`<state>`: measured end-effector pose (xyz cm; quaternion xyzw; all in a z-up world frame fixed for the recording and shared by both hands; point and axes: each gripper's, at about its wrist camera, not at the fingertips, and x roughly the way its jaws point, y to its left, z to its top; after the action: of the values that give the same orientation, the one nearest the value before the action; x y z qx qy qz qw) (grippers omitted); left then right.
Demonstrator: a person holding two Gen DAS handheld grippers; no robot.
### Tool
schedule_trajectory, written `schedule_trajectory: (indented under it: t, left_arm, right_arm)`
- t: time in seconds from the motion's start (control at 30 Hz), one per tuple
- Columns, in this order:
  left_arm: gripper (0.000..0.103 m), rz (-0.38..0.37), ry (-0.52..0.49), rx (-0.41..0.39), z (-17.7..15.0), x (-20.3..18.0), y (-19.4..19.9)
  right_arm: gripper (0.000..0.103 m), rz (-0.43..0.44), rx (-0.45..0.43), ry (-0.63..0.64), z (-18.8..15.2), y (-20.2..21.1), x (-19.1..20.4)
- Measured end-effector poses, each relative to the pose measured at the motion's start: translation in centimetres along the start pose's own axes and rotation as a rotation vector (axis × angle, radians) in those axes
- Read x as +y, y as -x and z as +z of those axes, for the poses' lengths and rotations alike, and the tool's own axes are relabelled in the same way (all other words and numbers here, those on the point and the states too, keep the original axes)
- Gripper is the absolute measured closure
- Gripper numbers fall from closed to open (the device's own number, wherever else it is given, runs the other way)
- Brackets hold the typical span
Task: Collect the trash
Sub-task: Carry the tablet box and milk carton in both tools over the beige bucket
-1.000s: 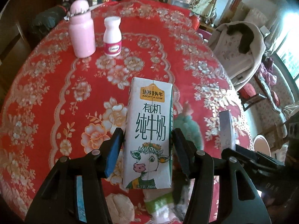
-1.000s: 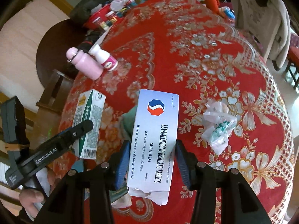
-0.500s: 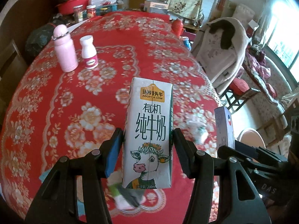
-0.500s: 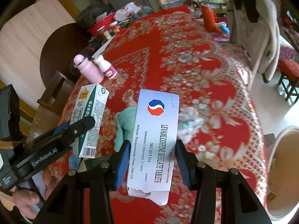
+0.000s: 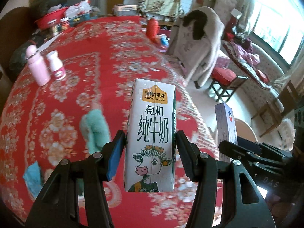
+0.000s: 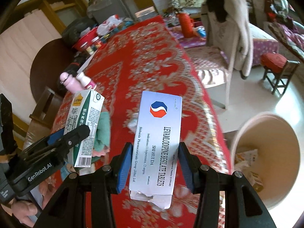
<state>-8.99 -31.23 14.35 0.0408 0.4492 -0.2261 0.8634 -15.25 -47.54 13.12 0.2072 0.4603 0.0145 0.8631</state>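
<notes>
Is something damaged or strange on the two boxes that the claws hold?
Yes. The tablet box in the right claw is torn: its bottom flap hangs open with ragged edges. The milk carton in the left claw looks whole and upright, with no dent or leak visible.

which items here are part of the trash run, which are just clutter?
Job:
- milk carton, in left tongs
- tablet box, in right tongs
- bin

Clutter:
- pink bottle
- white bottle
- green cloth
</notes>
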Motion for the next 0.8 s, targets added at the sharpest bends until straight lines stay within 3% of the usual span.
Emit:
schedule_trajectory:
  t: [0.8]
  left_arm:
    - [0.05,-0.175,-0.208,0.067,-1.8,-16.2,-3.3]
  right_arm:
    - [0.056,-0.18,-0.064,-0.213,-5.1,8.8,-14.1]
